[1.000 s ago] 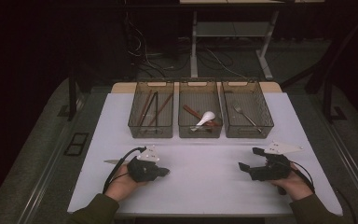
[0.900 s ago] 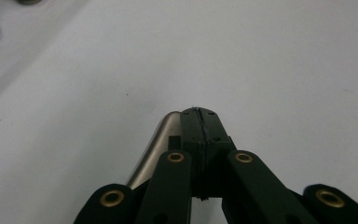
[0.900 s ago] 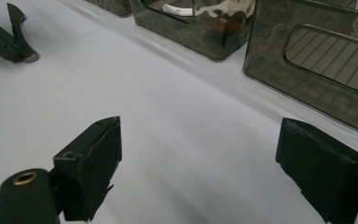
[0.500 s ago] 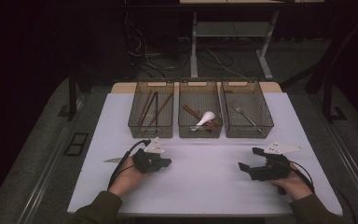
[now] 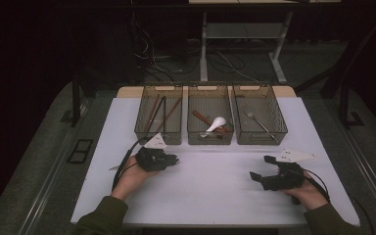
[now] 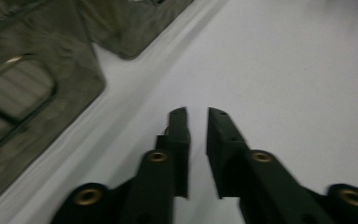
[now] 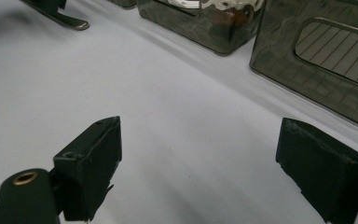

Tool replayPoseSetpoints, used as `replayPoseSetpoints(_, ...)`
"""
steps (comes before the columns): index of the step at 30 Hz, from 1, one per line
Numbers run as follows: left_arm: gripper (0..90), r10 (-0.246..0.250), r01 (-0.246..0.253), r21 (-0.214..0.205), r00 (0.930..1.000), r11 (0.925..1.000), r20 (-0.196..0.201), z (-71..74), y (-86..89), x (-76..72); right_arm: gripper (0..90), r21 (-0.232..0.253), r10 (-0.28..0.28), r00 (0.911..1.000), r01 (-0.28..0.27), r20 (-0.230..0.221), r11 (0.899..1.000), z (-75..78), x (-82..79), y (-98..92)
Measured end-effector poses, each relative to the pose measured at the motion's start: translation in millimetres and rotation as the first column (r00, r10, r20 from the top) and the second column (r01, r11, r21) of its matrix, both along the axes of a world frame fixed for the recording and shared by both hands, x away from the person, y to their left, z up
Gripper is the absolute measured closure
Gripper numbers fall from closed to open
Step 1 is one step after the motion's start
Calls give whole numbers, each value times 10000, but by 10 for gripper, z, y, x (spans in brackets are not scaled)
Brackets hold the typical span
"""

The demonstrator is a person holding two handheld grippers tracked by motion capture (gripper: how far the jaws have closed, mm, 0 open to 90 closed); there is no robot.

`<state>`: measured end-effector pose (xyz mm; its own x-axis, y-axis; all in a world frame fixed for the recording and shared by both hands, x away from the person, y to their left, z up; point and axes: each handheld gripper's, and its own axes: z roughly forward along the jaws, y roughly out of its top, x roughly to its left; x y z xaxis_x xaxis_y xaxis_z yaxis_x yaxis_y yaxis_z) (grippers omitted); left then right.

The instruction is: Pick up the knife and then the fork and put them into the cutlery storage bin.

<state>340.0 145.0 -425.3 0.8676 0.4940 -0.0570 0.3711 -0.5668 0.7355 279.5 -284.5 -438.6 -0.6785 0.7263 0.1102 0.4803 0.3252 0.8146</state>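
Observation:
My left gripper (image 5: 174, 159) hovers over the white table (image 5: 210, 191), just in front of the left bin (image 5: 157, 137), pointing right. In the left gripper view its jaws (image 6: 198, 112) stand a narrow gap apart and have just been opening; nothing is between them. My right gripper (image 5: 259, 167) rests at the front right and points left. Its jaws (image 7: 198, 126) are wide apart with only bare table between them. The left bin holds chopsticks (image 5: 159, 110). A white spoon (image 5: 218, 122) lies in the middle bin (image 5: 210, 138), and a fork (image 5: 257, 121) in the right bin (image 5: 262, 138).
The three smoky plastic bins stand side by side at the table's far edge. A bin wall (image 6: 37, 93) passes close on the left in the left gripper view. Cables trail from both grippers toward the person. Table legs and wires lie on the dark floor beyond.
The left hand has moved away from the person toward the bins and lifted a little. Its jaws have parted slightly. The right hand has stayed put.

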Motion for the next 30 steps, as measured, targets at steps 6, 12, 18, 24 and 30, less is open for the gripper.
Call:
replayPoseSetpoints(6,590,342,-341,-27,9993,9994,141,37,361,-18,140,-18,100,9999,-100,6,9999,-3,1,2)
replayPoseSetpoints(12,570,361,-362,154,9993,9992,90,-21,600,-5,140,-34,142,9999,-142,-35,9999,-5,4,3)
replayPoseSetpoints(18,581,80,-82,298,10000,9995,58,-76,605,21,140,-70,182,9998,-182,-41,9998,-10,8,0)
replayPoseSetpoints(24,631,-381,386,757,9992,9964,-88,-176,559,63,140,-54,213,9998,-213,-47,9998,-10,6,2)
replayPoseSetpoints(30,733,-605,624,893,9979,9940,-244,-180,548,46,140,-60,244,9997,-244,-51,9997,-12,8,1)
